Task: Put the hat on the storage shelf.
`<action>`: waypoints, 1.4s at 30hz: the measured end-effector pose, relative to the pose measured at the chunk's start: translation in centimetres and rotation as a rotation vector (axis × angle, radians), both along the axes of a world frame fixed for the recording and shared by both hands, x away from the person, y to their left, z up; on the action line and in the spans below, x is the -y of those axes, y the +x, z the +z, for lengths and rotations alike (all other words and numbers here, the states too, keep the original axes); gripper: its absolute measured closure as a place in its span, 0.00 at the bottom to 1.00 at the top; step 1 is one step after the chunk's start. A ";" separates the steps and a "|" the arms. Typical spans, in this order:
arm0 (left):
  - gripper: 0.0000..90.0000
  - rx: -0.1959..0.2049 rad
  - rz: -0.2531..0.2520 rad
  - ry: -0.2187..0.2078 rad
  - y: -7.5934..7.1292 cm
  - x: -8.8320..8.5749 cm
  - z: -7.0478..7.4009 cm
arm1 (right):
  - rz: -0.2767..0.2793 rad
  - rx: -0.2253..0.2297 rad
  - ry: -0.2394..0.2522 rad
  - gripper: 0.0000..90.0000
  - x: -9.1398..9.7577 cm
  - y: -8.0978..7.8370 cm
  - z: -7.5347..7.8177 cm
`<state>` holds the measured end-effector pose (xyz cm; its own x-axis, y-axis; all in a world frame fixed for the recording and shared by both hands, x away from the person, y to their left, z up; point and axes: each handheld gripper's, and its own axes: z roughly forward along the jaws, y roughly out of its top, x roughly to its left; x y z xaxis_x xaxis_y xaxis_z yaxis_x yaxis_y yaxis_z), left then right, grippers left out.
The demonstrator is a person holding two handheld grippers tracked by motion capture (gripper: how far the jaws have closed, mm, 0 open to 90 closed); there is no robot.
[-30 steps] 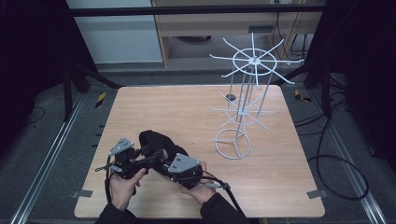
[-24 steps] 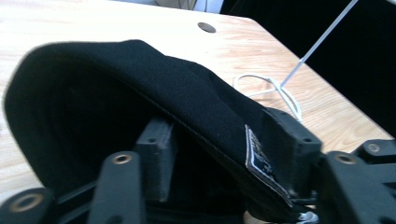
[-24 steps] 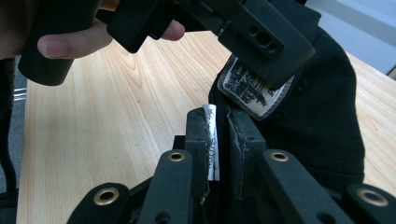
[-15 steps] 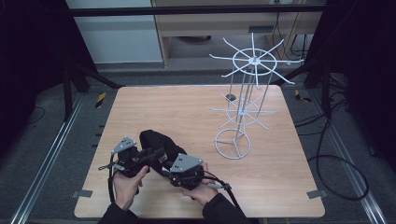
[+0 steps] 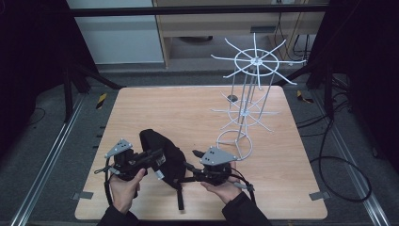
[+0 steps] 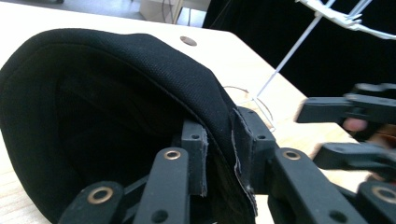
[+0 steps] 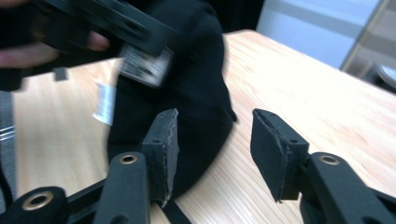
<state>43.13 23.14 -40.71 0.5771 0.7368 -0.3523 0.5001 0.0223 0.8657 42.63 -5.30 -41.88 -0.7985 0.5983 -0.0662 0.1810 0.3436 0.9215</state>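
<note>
From the high view, the black cap [image 5: 162, 153] is sitting on the table [image 5: 197, 108] near the front edge, a bit left of the middle, and I've got my left claw [image 5: 153, 154] on its left side and my right claw [image 5: 190, 168] just beside its right side. The white wire rack [image 5: 249, 101] stands toward the right back part of the table with nothing hanging on it, so my guess is the cap is meant to end up there and that part's not done yet. Left gripper view: my left claw [image 6: 219, 140] is clamped on the cap's [image 6: 107, 107] edge, fabric pinched between the pads, so the grab is done on that side. Right gripper view: my right claw [image 7: 215, 140] is spread apart with nothing between the pads, the cap [image 7: 187, 84] lying just beside the left pad, a strap trailing toward the front edge. Lifting and hanging all looks left to do.
</note>
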 end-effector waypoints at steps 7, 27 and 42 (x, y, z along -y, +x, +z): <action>0.88 0.033 -0.045 -0.009 -0.7 0.1 0.7 | 0.006 -0.053 0.018 0.54 0.0 0.8 -1.0; 0.91 0.071 -0.150 0.008 -1.7 1.9 1.6 | 0.074 -0.151 0.060 0.73 -1.7 1.8 -2.8; 0.88 0.121 -0.125 0.048 -2.0 2.0 1.8 | 0.040 -0.081 -0.003 0.96 -1.1 1.2 -1.3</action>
<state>41.12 21.14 -38.86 0.7015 0.6706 -0.2413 0.3886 -0.0762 0.9182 43.81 -4.24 -43.19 -0.8248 0.5655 -0.0021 0.2413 0.3552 0.9031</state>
